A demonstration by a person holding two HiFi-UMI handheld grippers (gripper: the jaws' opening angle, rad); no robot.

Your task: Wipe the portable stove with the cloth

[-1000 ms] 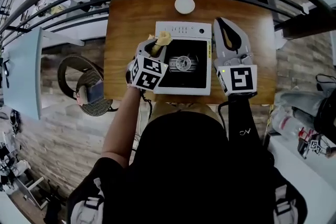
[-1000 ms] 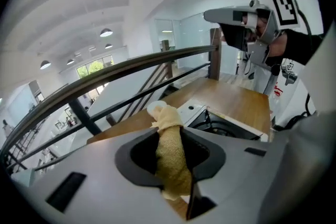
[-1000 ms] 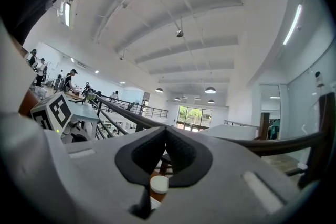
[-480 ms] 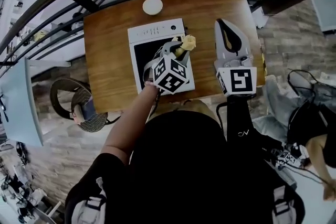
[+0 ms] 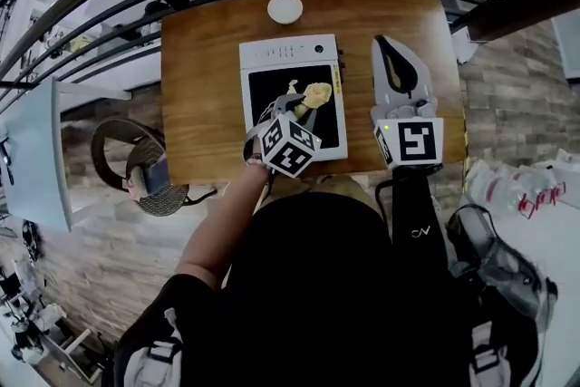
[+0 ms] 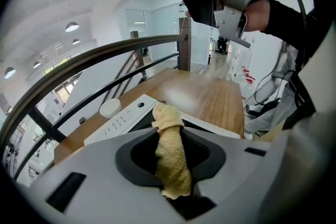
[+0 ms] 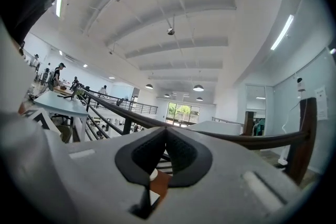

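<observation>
Left gripper (image 5: 302,107): jaws clamp cloth (image 5: 317,93), its tip over stove (image 5: 288,53) top, right half | right gripper (image 5: 399,68): jaws closed, empty, just beside stove's right edge

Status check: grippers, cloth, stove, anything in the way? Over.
Left gripper shut on yellow cloth, over portable stove. Right gripper shut, empty, right of stove. Nothing in the way; white disc beyond stove.
</observation>
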